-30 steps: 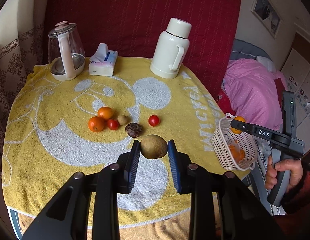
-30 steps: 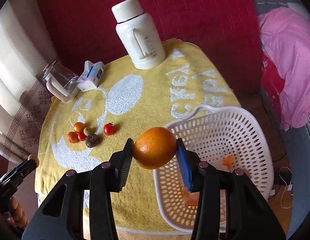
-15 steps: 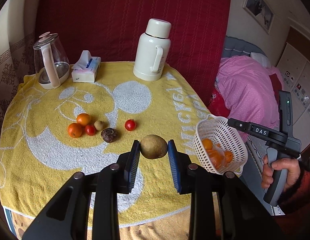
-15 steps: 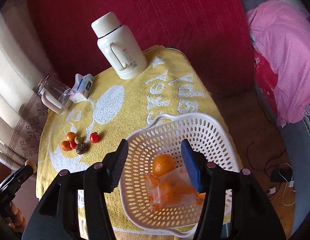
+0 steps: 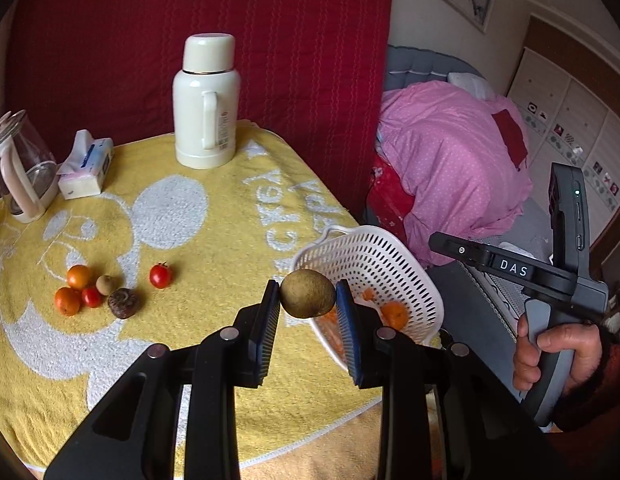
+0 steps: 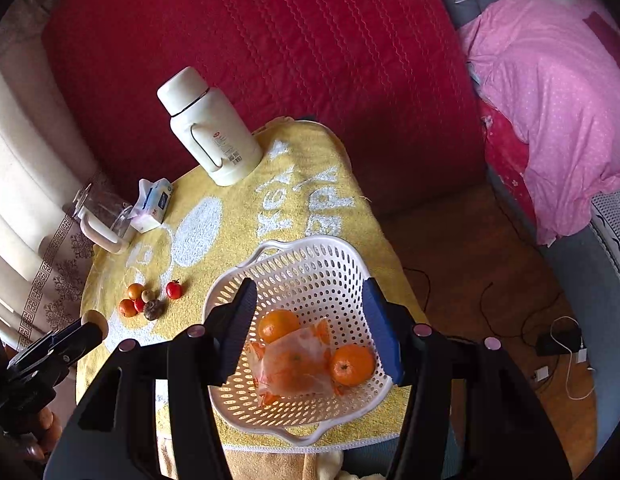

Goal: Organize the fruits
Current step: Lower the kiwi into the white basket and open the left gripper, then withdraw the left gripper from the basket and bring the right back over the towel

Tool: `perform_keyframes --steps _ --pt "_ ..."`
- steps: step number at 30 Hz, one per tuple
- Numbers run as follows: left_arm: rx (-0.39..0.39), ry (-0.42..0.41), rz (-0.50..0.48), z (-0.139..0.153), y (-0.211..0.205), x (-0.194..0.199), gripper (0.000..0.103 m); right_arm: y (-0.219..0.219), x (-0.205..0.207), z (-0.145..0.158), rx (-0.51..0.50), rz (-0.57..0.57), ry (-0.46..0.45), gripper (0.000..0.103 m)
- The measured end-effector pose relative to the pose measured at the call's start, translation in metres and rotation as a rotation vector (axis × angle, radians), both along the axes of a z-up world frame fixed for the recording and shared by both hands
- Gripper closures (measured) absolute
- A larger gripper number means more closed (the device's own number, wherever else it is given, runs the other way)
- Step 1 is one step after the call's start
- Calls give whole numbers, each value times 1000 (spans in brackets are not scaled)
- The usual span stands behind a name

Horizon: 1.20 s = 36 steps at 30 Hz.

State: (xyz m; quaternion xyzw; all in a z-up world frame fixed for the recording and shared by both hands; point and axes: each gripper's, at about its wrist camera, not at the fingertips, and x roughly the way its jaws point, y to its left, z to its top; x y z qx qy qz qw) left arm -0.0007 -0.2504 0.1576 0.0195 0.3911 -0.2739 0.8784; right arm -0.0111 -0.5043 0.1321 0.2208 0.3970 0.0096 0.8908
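Kiwi on its way to the basket.
Left gripper (image 5: pixel 307 306) grasps the kiwi (image 5: pixel 307 293); right gripper (image 6: pixel 310 326) hangs released over the basket (image 6: pixel 352 258); next, carry right and let go.

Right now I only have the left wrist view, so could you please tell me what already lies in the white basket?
Observer: Two loose fruits lie in the white basket: the left orange and the right orange.
Operator: Thank you. Is there anything between them?
Observer: Yes, a clear plastic bag with orange pieces inside lies between them, toward the near side.
Operator: And where do the right tongs stand?
Observer: The right tongs are open and empty, and they hang directly above the basket.
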Motion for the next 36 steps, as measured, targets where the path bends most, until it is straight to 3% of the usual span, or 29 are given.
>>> perform_keyframes --steps 11,13,14,15,22,25,36 --pt "12 37 -91 -13 -48 5 73 -16 -11 -6 16 -14 17 47" --pt "16 44 -91 -15 -50 6 69 -17 -12 -8 18 -13 21 47" --pt "17 45 -88 -15 -50 6 57 -17 -12 -8 19 -12 23 47" --pt "17 41 -81 -15 -49 6 50 -17 -12 -10 21 -12 25 47" --pt "23 43 -30 -15 -34 8 49 -9 -4 -14 31 6 32 47" --pt "32 33 13 -13 -23 8 36 -2 -1 -14 36 20 30 47" --pt "37 42 128 -9 28 11 35 36 11 -9 42 81 24 47"
